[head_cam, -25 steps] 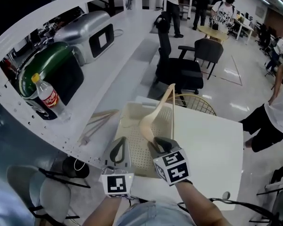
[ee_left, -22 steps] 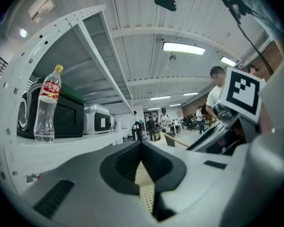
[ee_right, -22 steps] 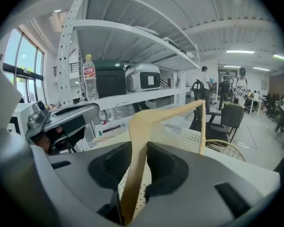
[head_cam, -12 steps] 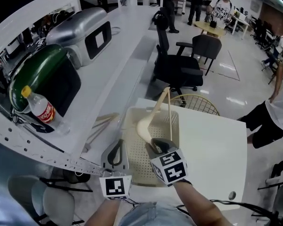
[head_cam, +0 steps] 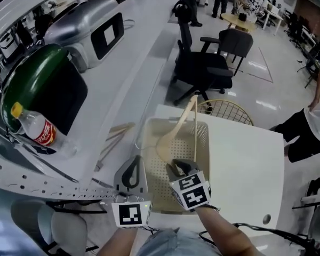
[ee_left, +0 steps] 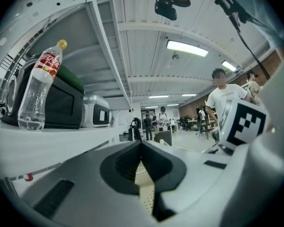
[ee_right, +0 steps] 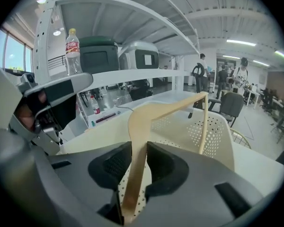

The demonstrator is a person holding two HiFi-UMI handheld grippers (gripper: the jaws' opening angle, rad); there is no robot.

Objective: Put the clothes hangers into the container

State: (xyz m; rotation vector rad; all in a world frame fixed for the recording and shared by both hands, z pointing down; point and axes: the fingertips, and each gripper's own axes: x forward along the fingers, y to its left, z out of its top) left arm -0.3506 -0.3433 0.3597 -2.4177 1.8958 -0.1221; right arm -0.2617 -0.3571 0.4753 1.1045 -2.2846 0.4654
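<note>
A pale wooden clothes hanger (head_cam: 176, 133) stands tilted over the cream perforated container (head_cam: 202, 128) on the white table. My right gripper (head_cam: 177, 167) is shut on one arm of the hanger; the other arm and the bar point away from me. In the right gripper view the hanger (ee_right: 165, 109) runs up from between the jaws of the right gripper (ee_right: 141, 163), with the container (ee_right: 217, 131) behind it. My left gripper (head_cam: 131, 173) hovers at the container's near left corner. Its jaws meet at the tips with nothing between them, as the left gripper (ee_left: 142, 168) shows in its own view.
More wooden hangers (head_cam: 113, 137) lie on the table left of the container. A shelf frame at the left holds a bottle (head_cam: 34, 129), a green and black appliance (head_cam: 40, 89) and a silver one (head_cam: 90, 28). A black office chair (head_cam: 200, 68) and a gold wire chair (head_cam: 226, 111) stand beyond the table.
The head view has drifted, so the shelf sits lower in the picture. Both grippers stay near the container's front edge, and the right one still holds the hanger over it.
</note>
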